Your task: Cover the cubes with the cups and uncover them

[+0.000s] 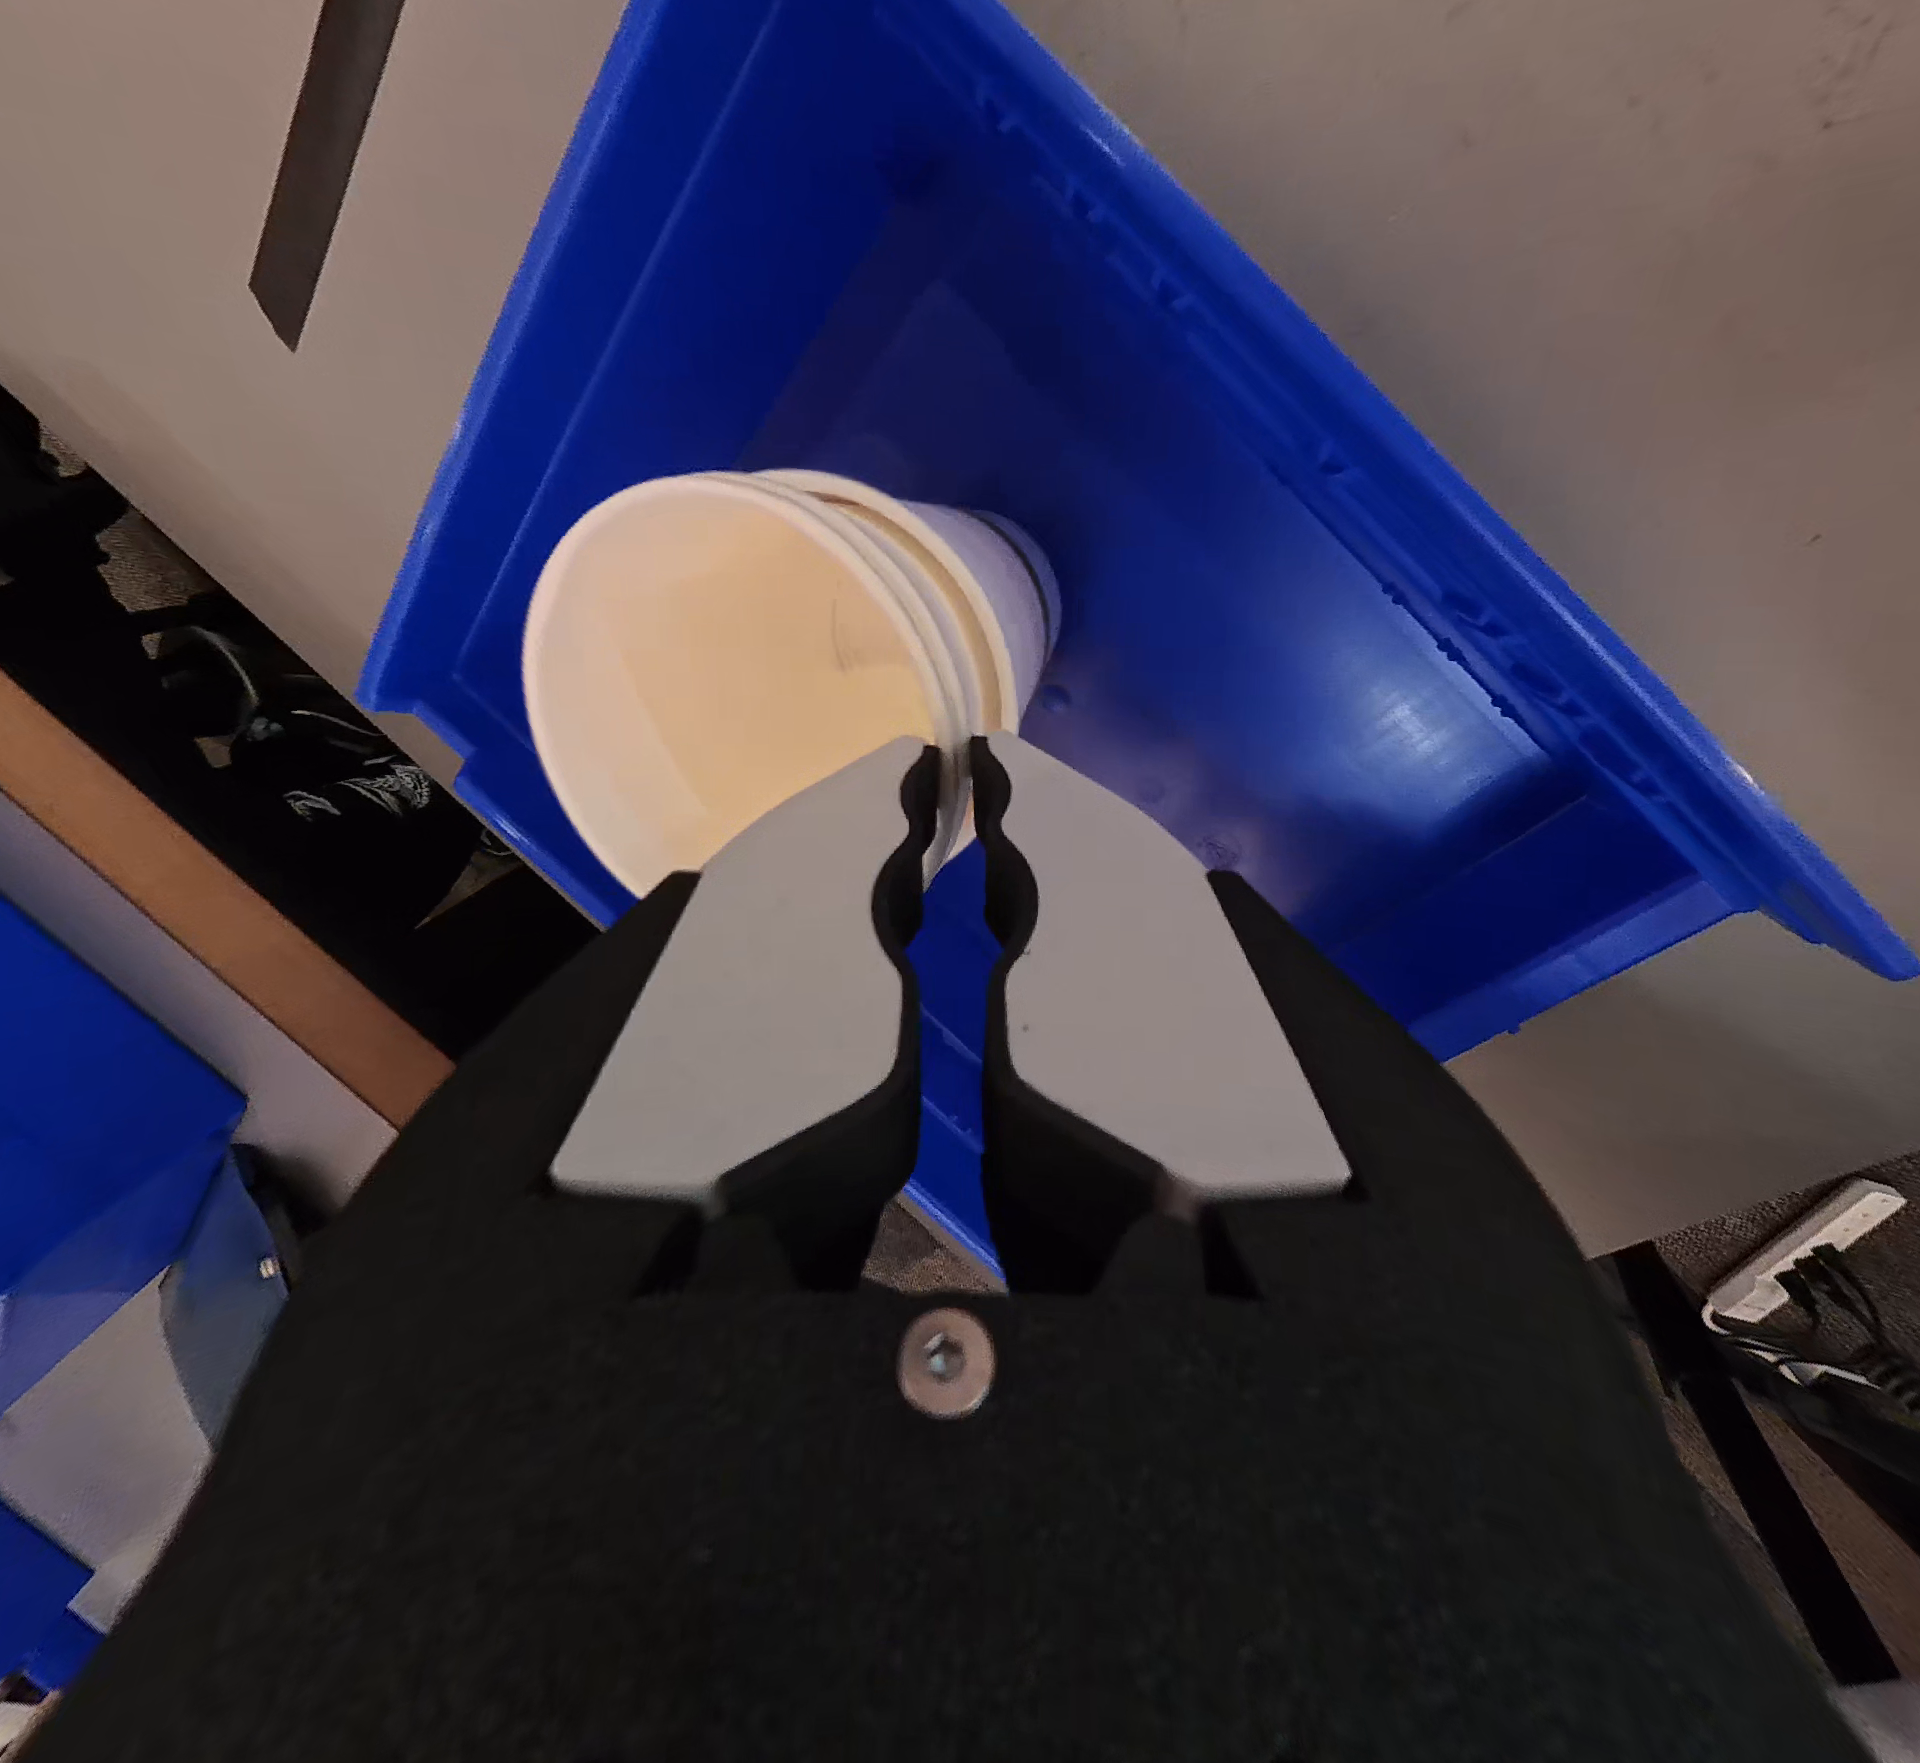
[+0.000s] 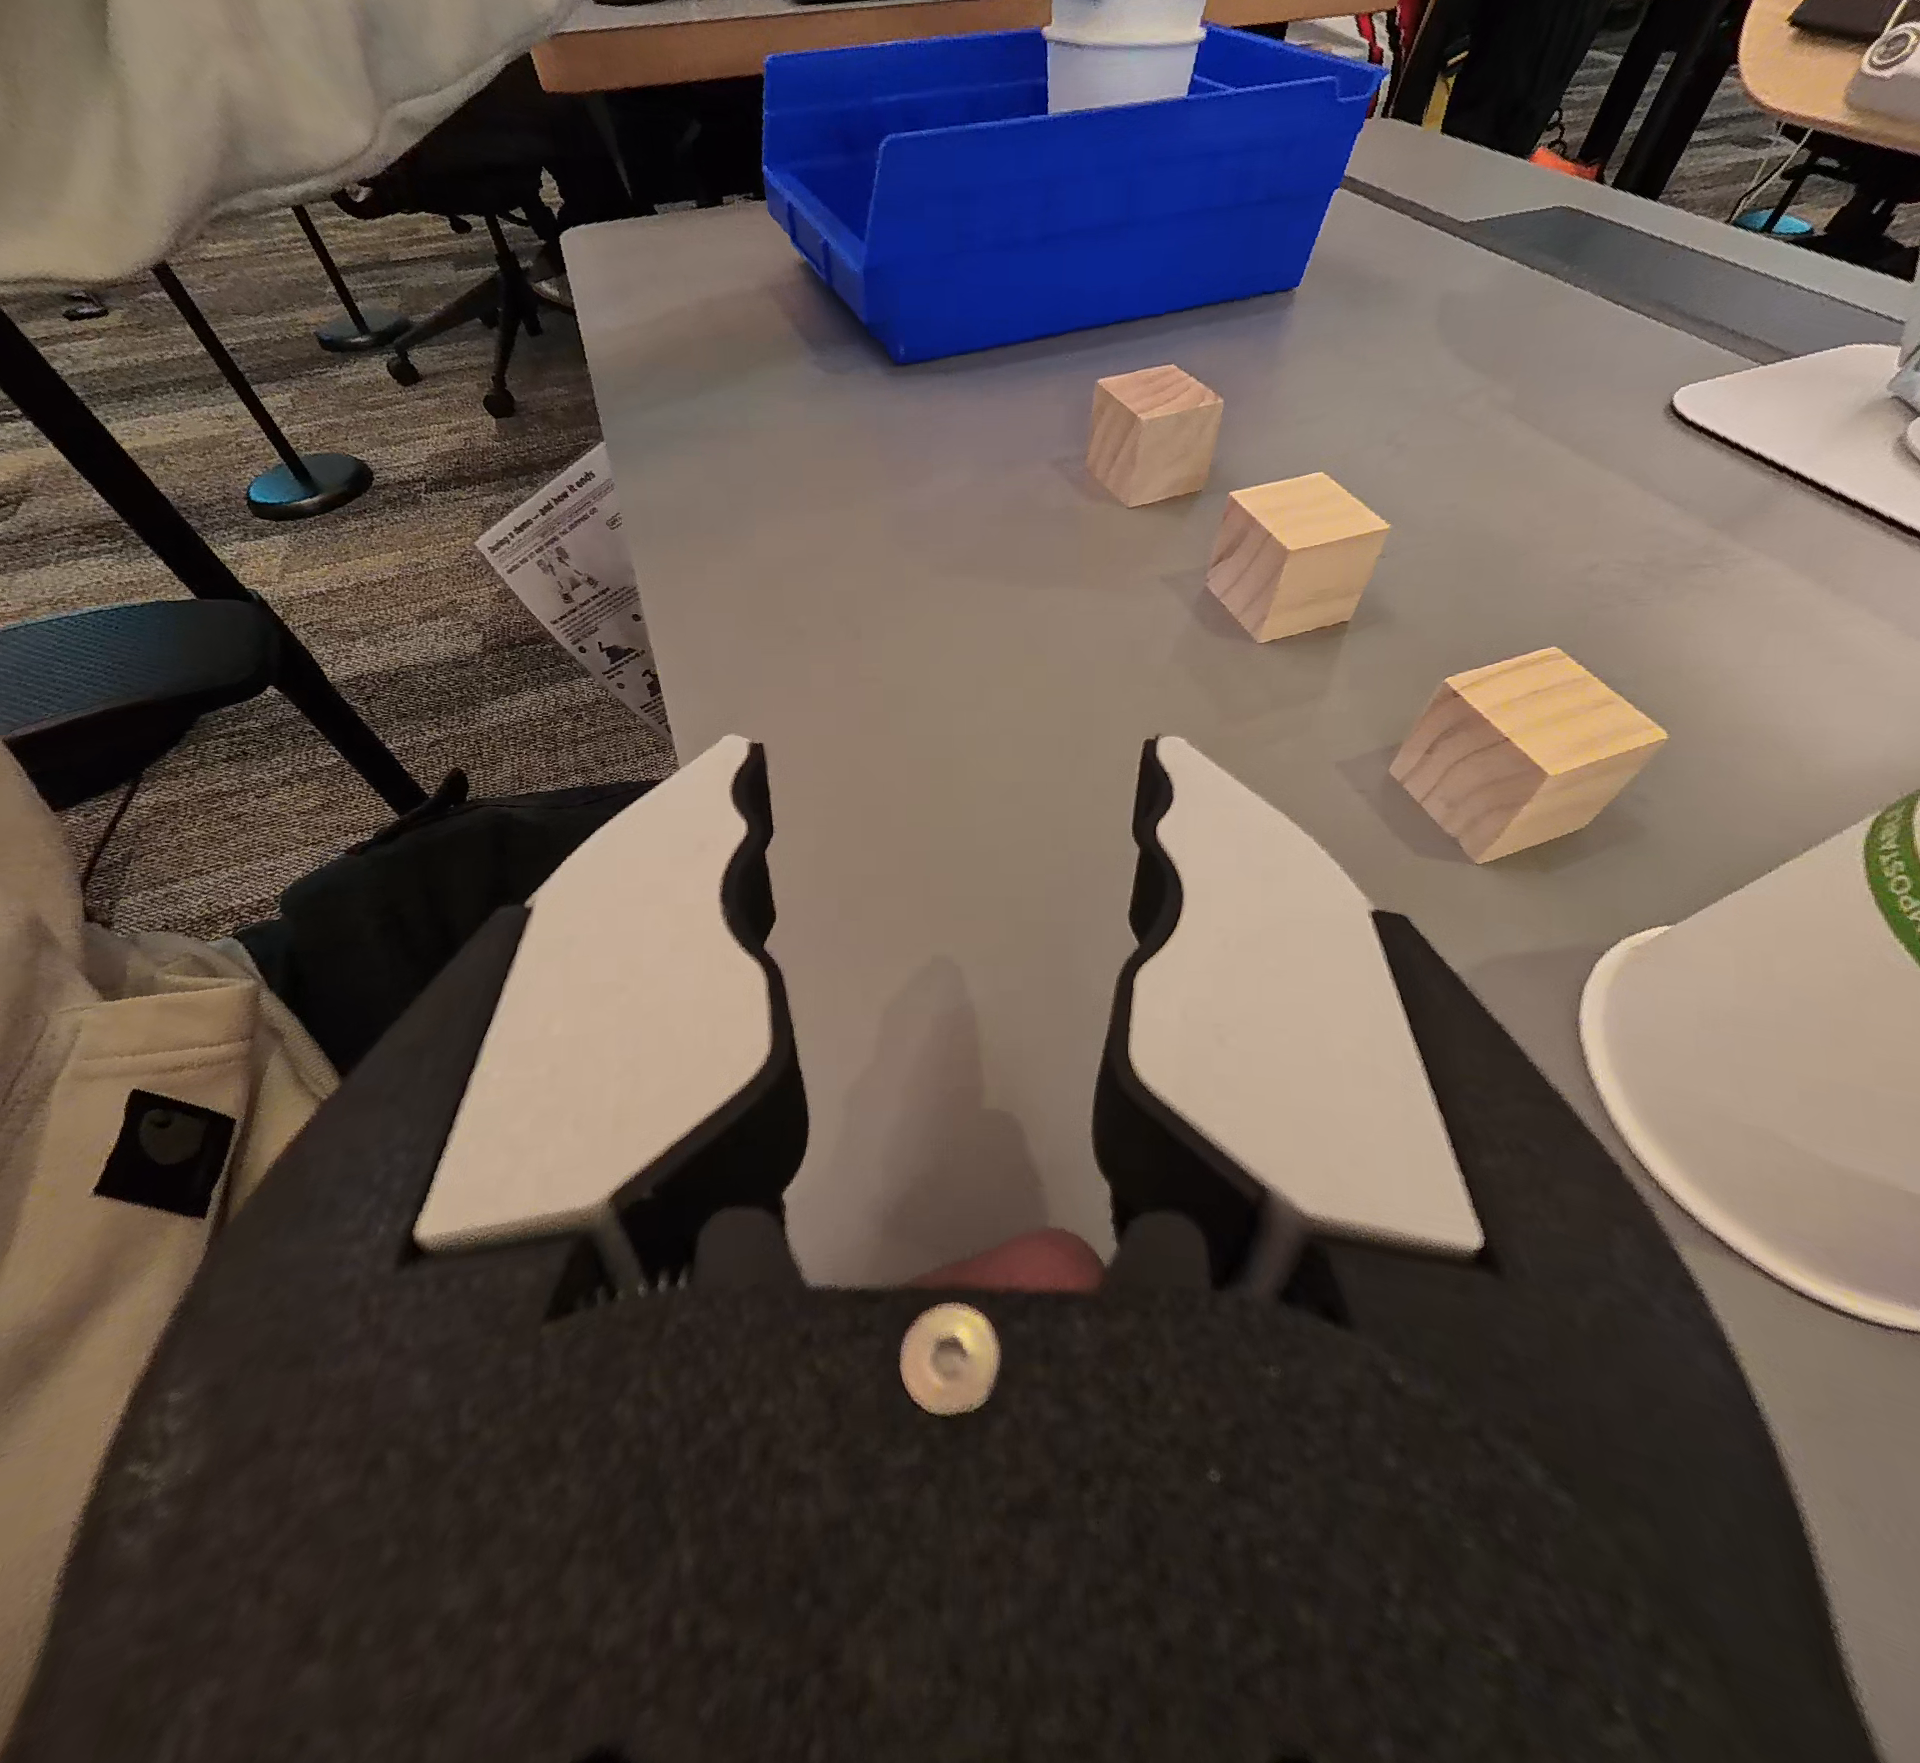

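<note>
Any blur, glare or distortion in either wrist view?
Left wrist view: fisheye bends the blue plastic bin; glare patch on its floor; stacked white paper cups lit warm inside. Right wrist view: three pale wooden cubes sharp, soft shadows; white sleeve motion-blurred.

Blue bin (image 2: 1081, 259) on grey table (image 2: 883, 591), printed sheet (image 2: 582, 570) on carpet

Black tool (image 2: 951, 778) bodies, grey fingers (image 2: 623, 996), one silver screw (image 2: 949, 1357).
</note>
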